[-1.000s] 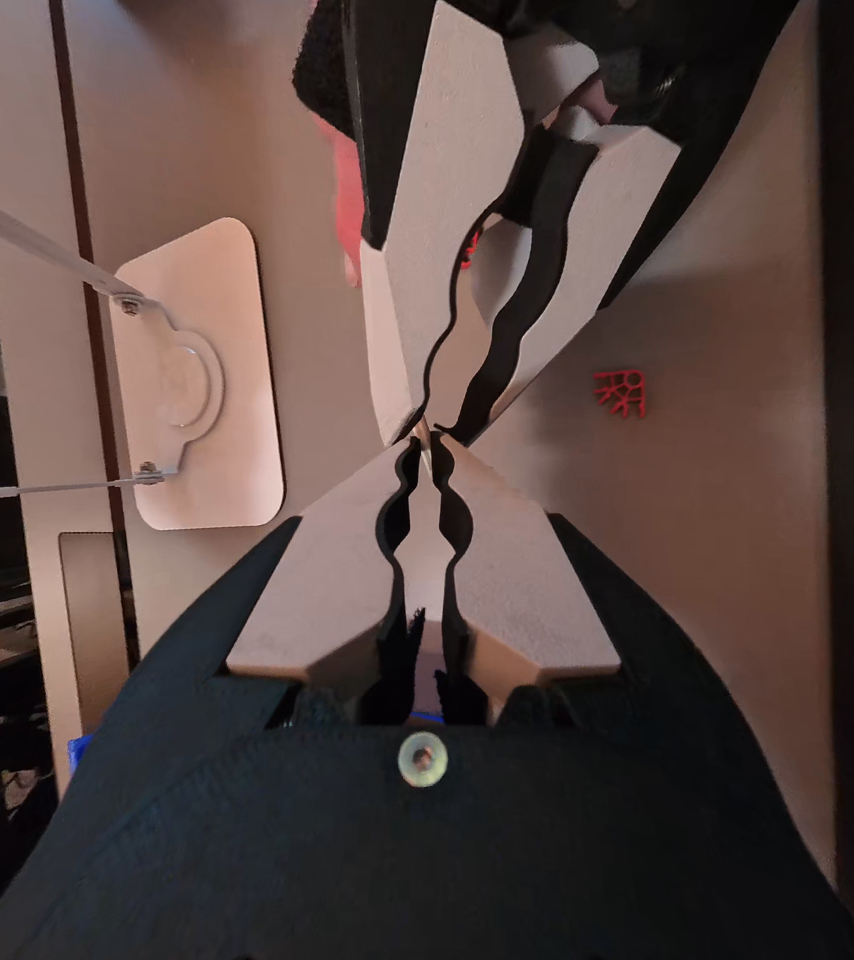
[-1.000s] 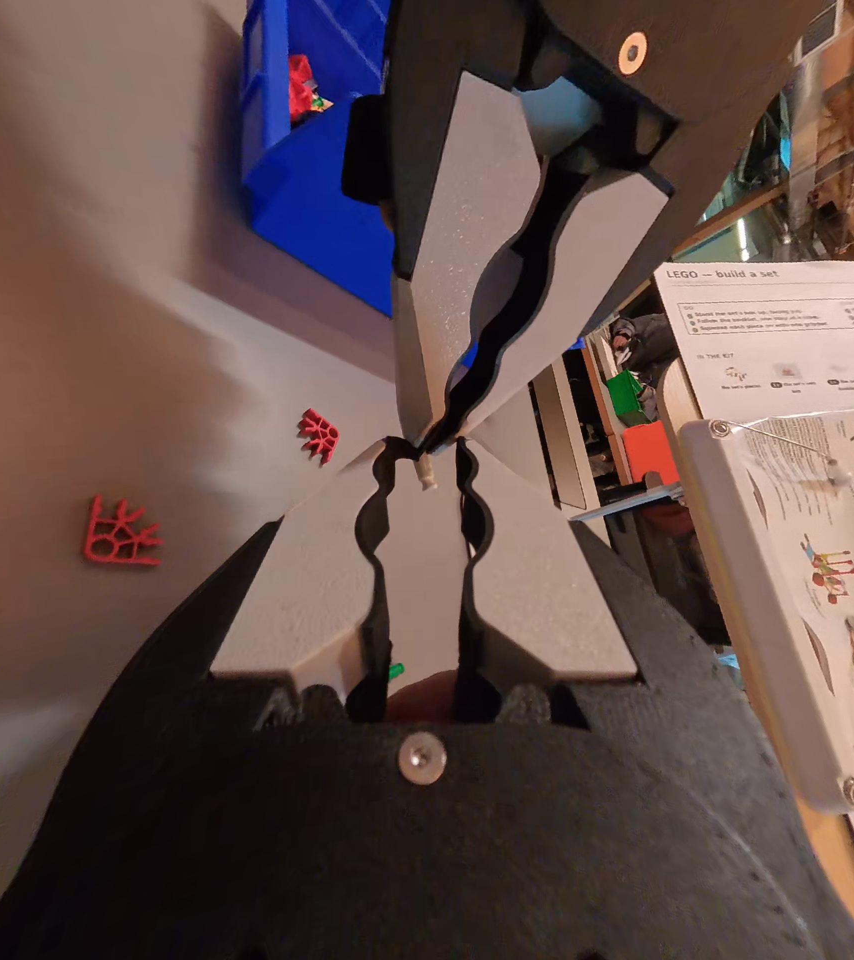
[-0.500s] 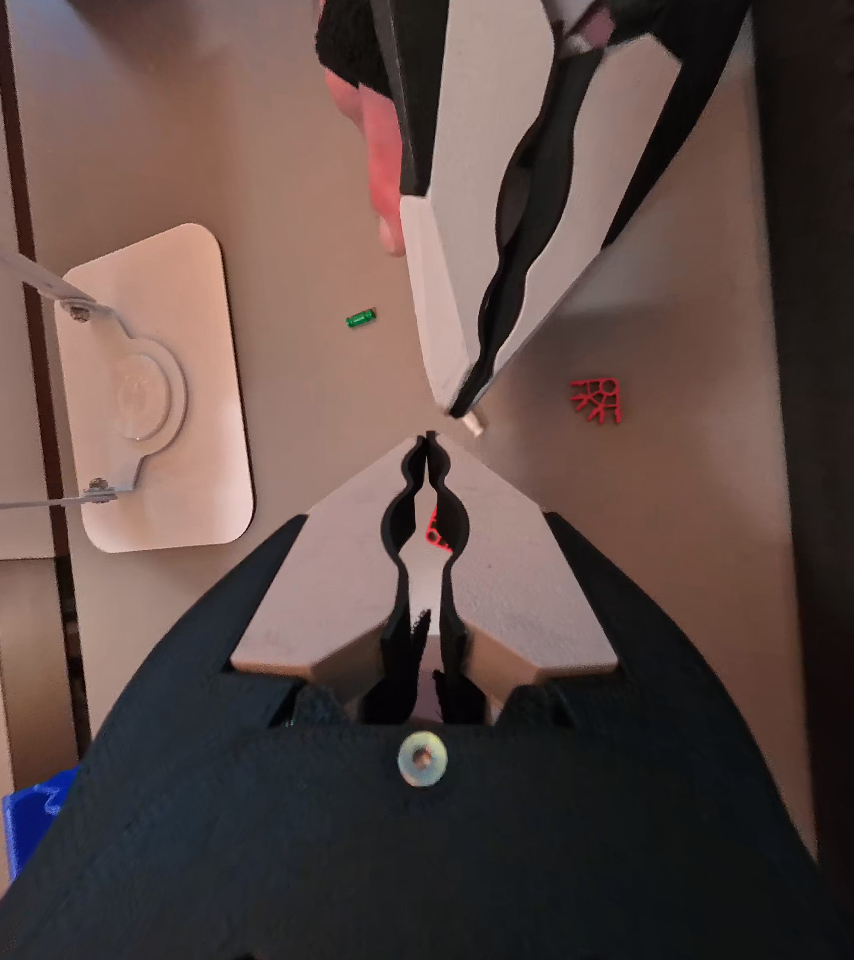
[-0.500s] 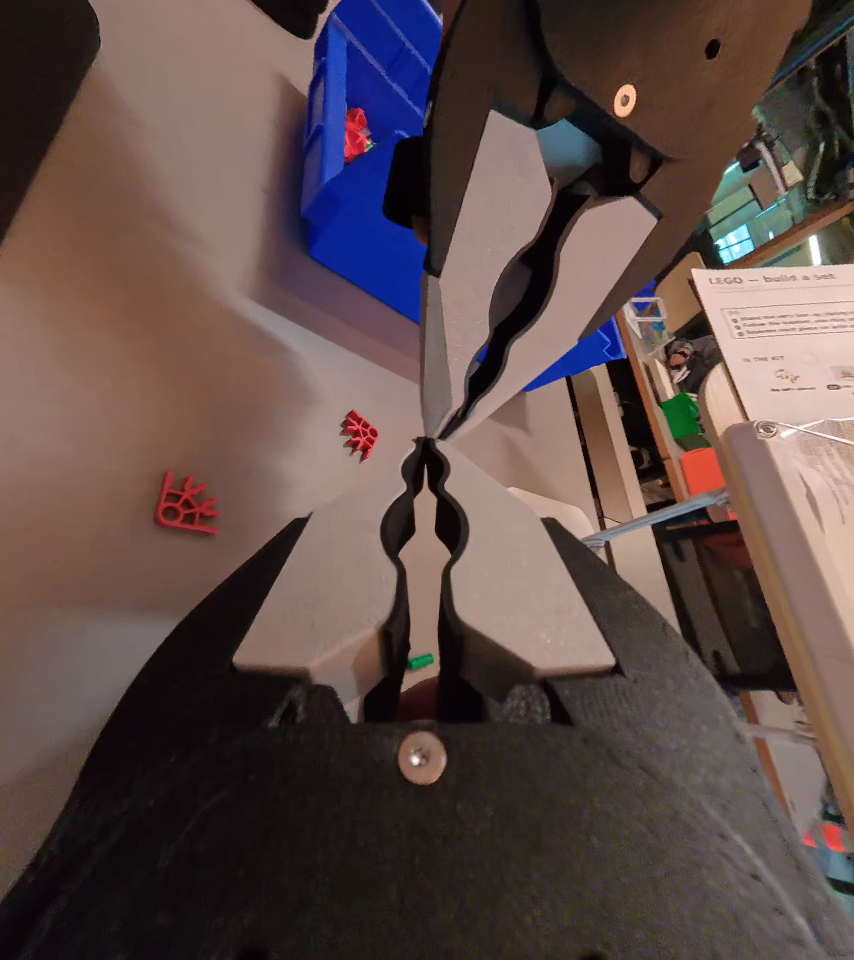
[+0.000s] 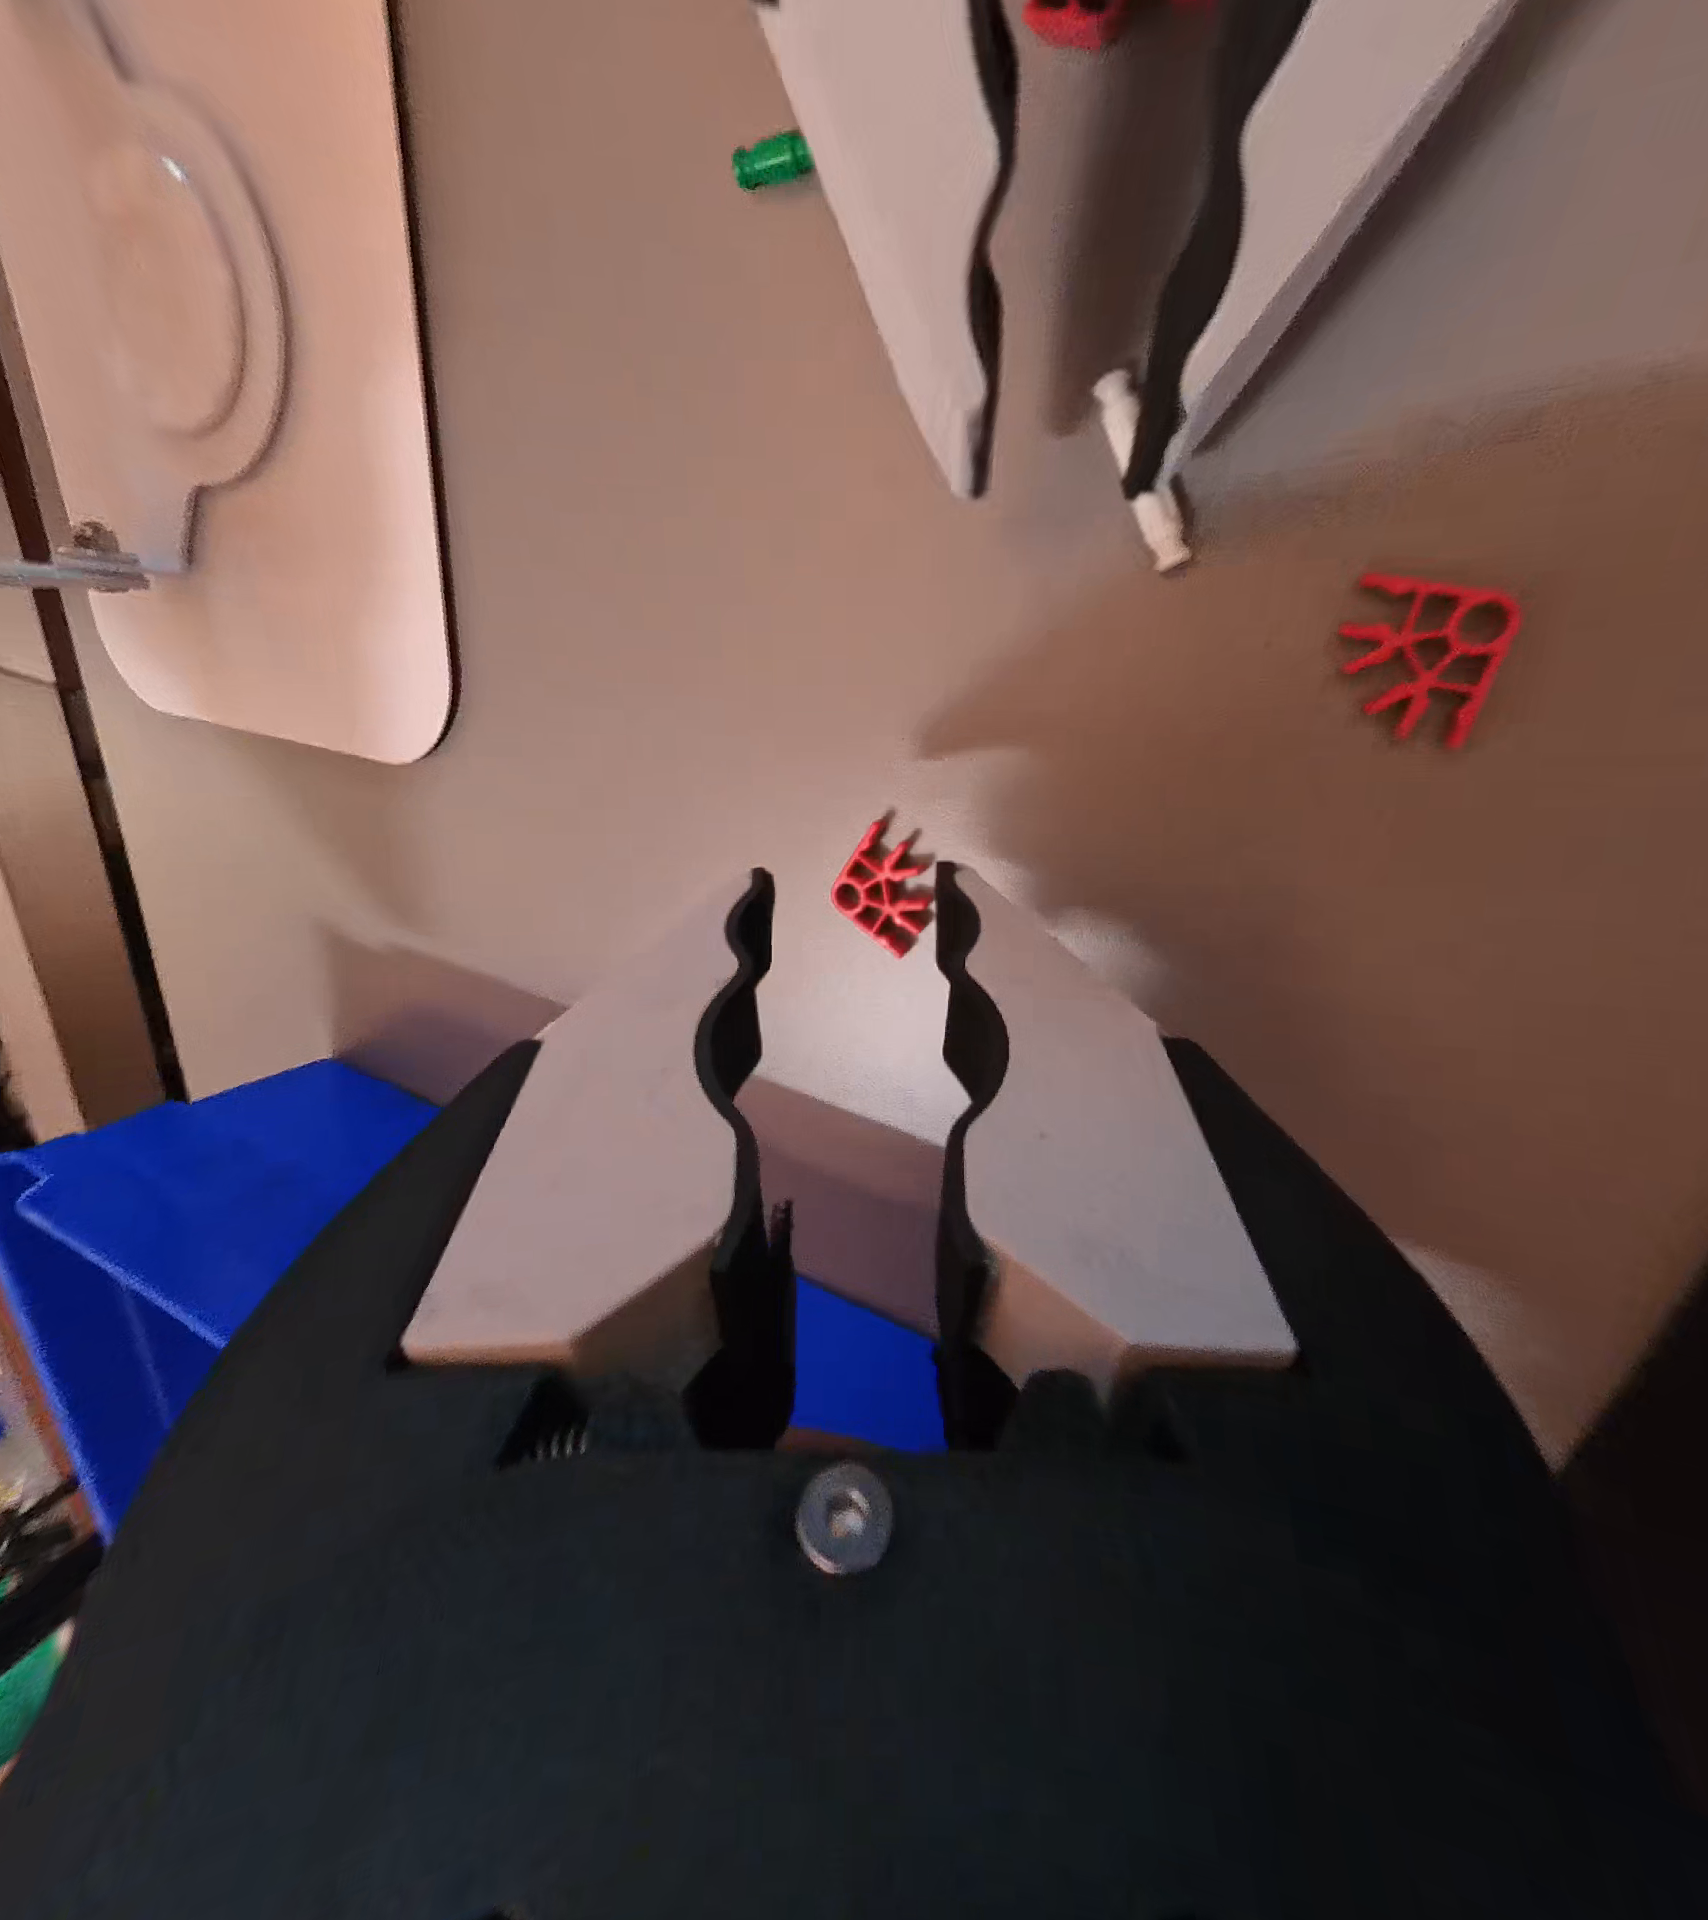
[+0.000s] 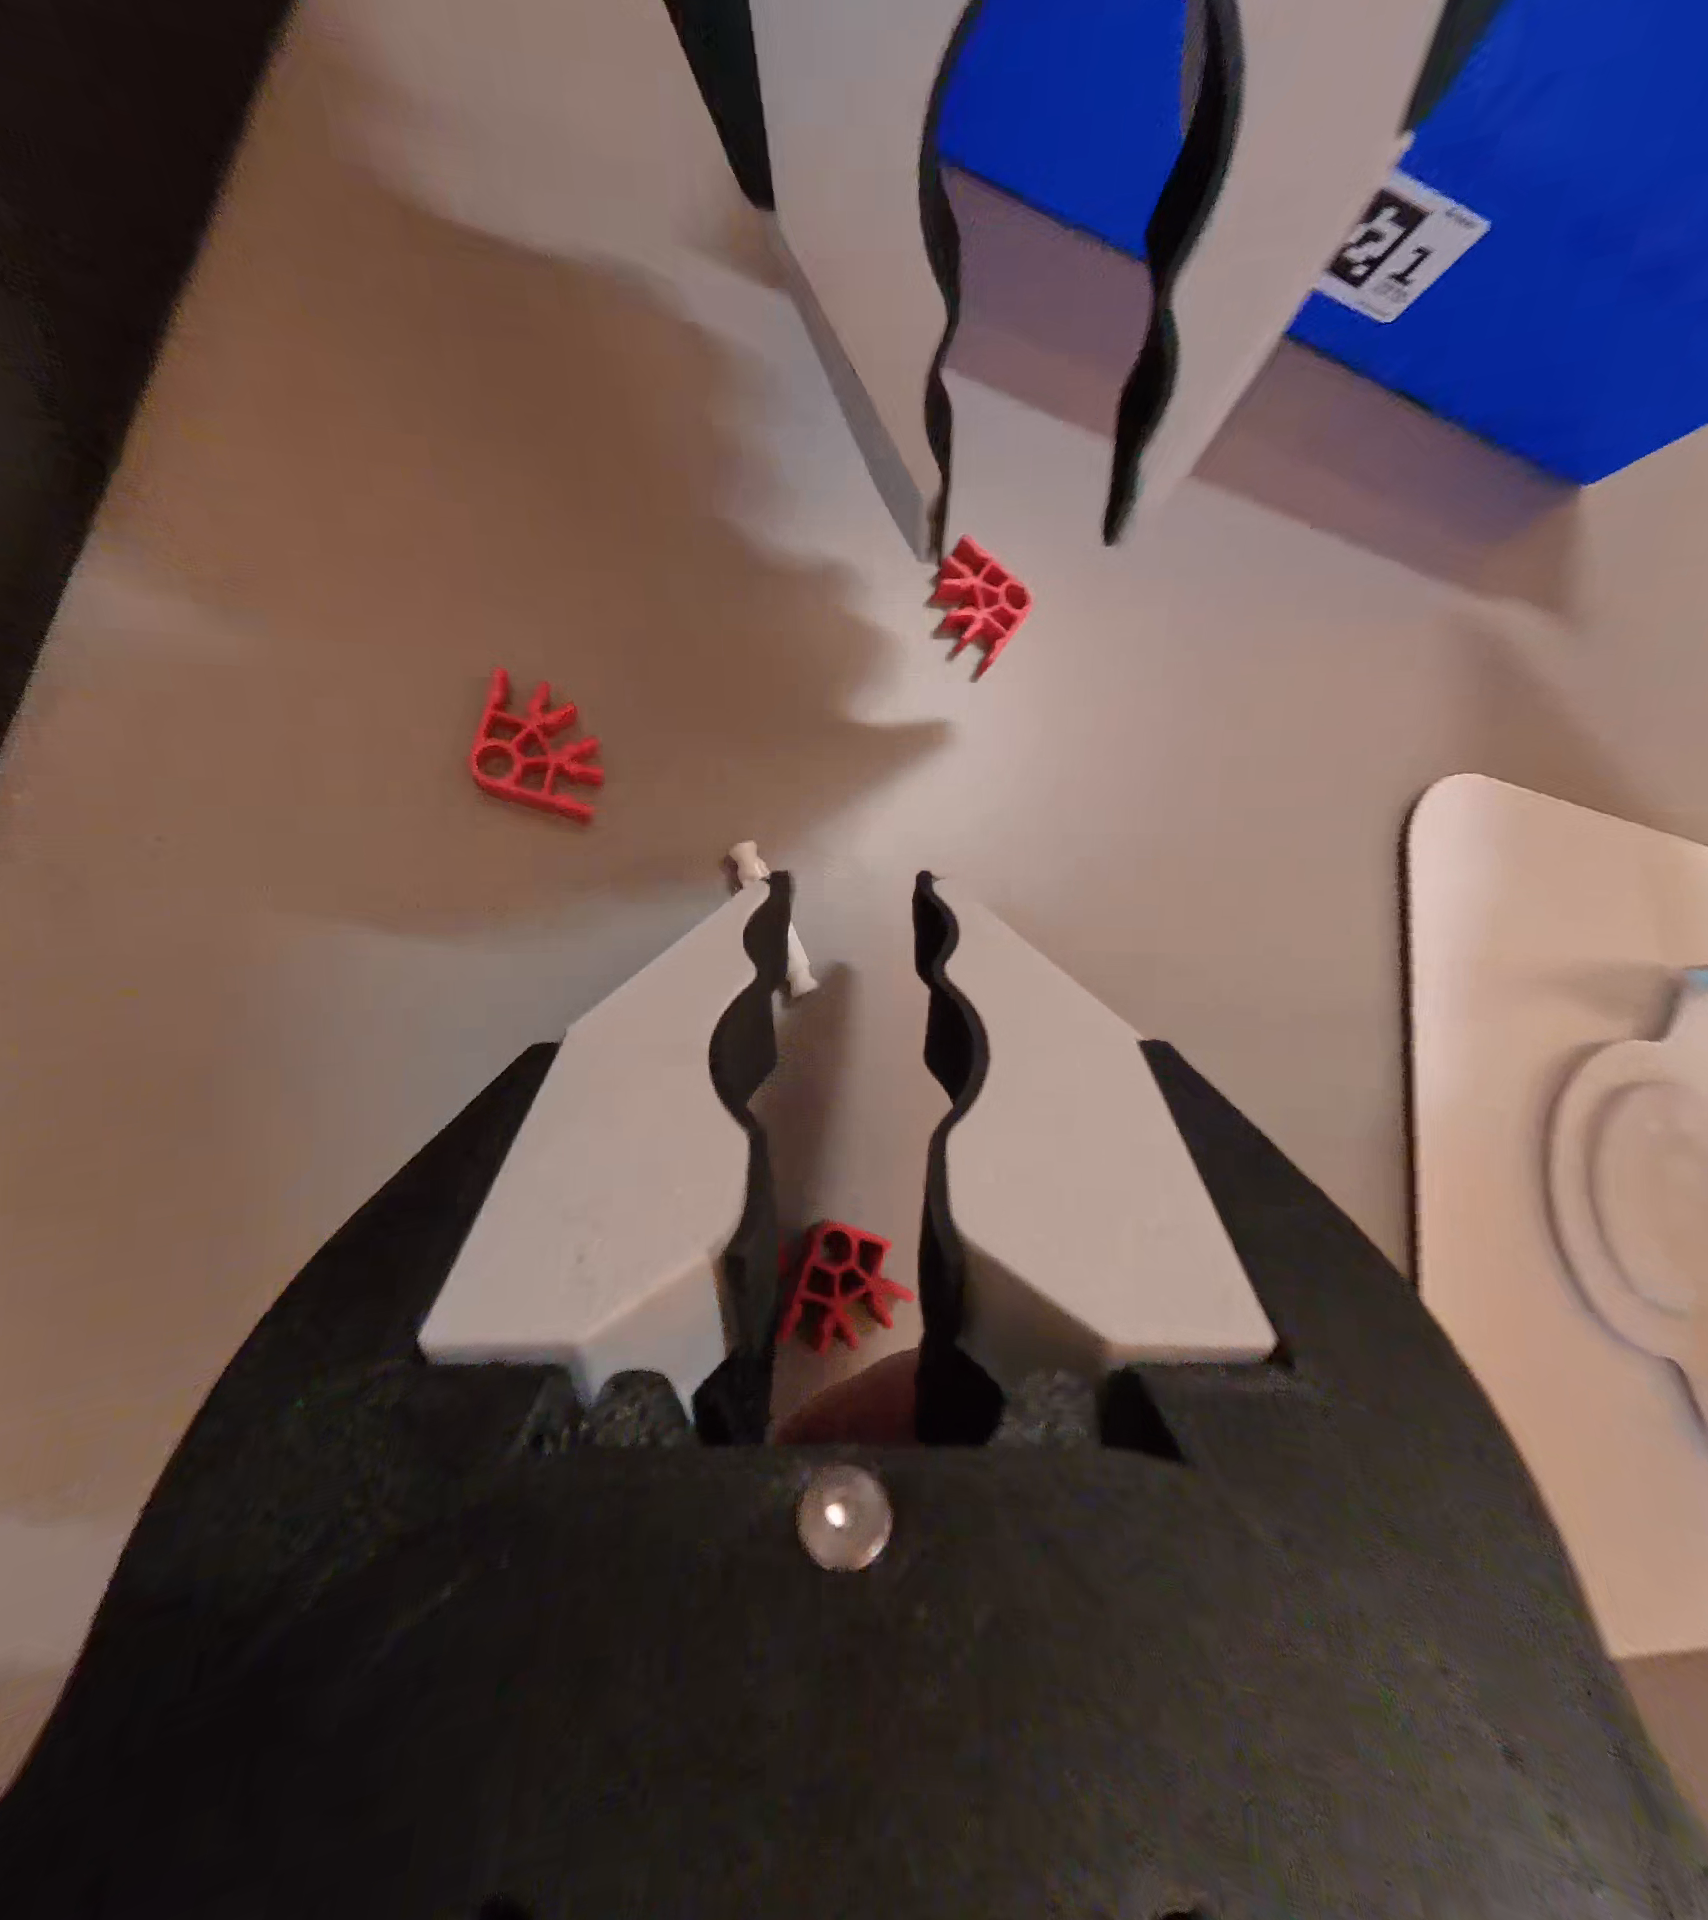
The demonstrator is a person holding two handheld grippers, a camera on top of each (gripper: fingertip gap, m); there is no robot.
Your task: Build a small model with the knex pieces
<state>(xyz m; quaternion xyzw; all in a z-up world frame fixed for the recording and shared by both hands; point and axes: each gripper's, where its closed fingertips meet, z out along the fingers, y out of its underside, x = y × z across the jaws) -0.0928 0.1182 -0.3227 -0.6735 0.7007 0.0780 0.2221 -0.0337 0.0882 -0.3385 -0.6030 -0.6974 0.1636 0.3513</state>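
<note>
Since half a second ago both grippers have parted their jaws. The left gripper point(image 5: 850, 883) stands spread over a small red connector point(image 5: 881, 902); the right gripper point(image 6: 850, 883), also spread, grips nothing. A white rod point(image 6: 772, 920) lies against its left finger point(image 6: 642, 1122), near the connector.

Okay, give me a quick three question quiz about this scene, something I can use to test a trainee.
1. True or false: the left gripper is shut on a red connector.
2. What colour is the small rod against one of the right gripper fingers? A green, B white, C blue.
3. How many red connectors show in the right wrist view?

Key: 1 false, its fingers are open with the connector at their tips. 2 B. 3 three.
</note>
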